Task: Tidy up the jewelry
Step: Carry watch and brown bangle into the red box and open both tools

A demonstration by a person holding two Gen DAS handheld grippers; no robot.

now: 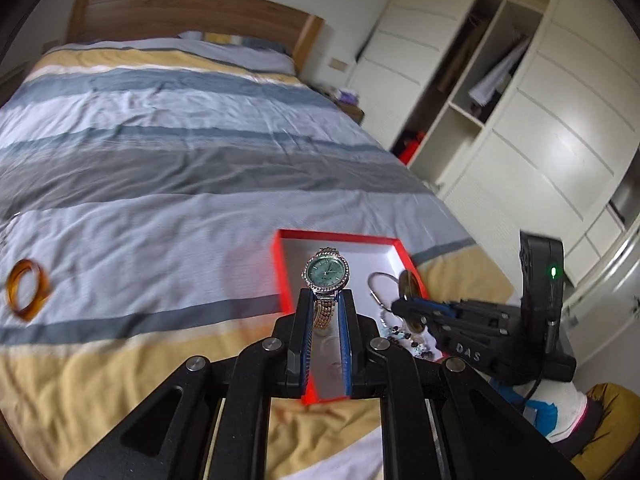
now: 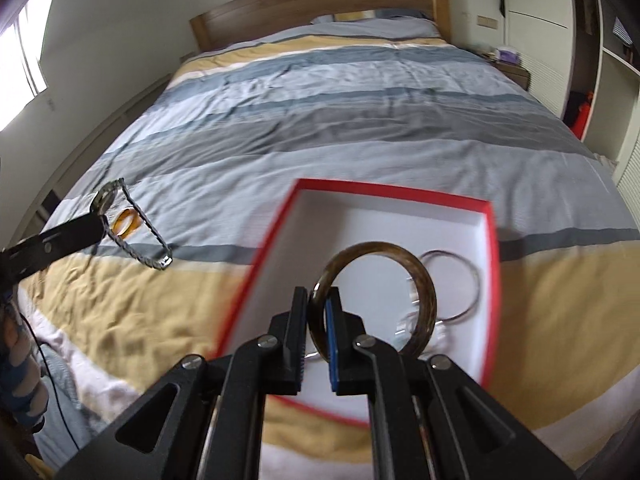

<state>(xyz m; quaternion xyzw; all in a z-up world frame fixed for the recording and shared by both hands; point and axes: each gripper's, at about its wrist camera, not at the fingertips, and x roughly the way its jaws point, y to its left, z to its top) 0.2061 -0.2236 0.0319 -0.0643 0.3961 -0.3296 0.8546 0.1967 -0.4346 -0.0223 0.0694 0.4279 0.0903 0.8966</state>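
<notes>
My left gripper [image 1: 326, 300] is shut on the metal band of a green-faced wristwatch [image 1: 326, 274] and holds it above the near left part of the red box [image 1: 340, 236]; the watch also shows hanging in the right wrist view [image 2: 108, 196]. My right gripper [image 2: 319, 300] is shut on a dark brown bangle [image 2: 424, 292] over the box's white inside [image 2: 400, 216]. It shows in the left wrist view [image 1: 404, 304] at the box's right side. A thin silver bangle [image 2: 474, 280] and beaded pieces [image 1: 400, 334] lie in the box. An amber bangle [image 1: 28, 294] lies on the bed to the left.
The box sits on a striped duvet [image 1: 180, 160] near the bed's foot and right edge. A wooden headboard [image 2: 320, 4] is at the far end. White wardrobes [image 1: 540, 120] and a nightstand [image 2: 512, 68] stand to the right of the bed.
</notes>
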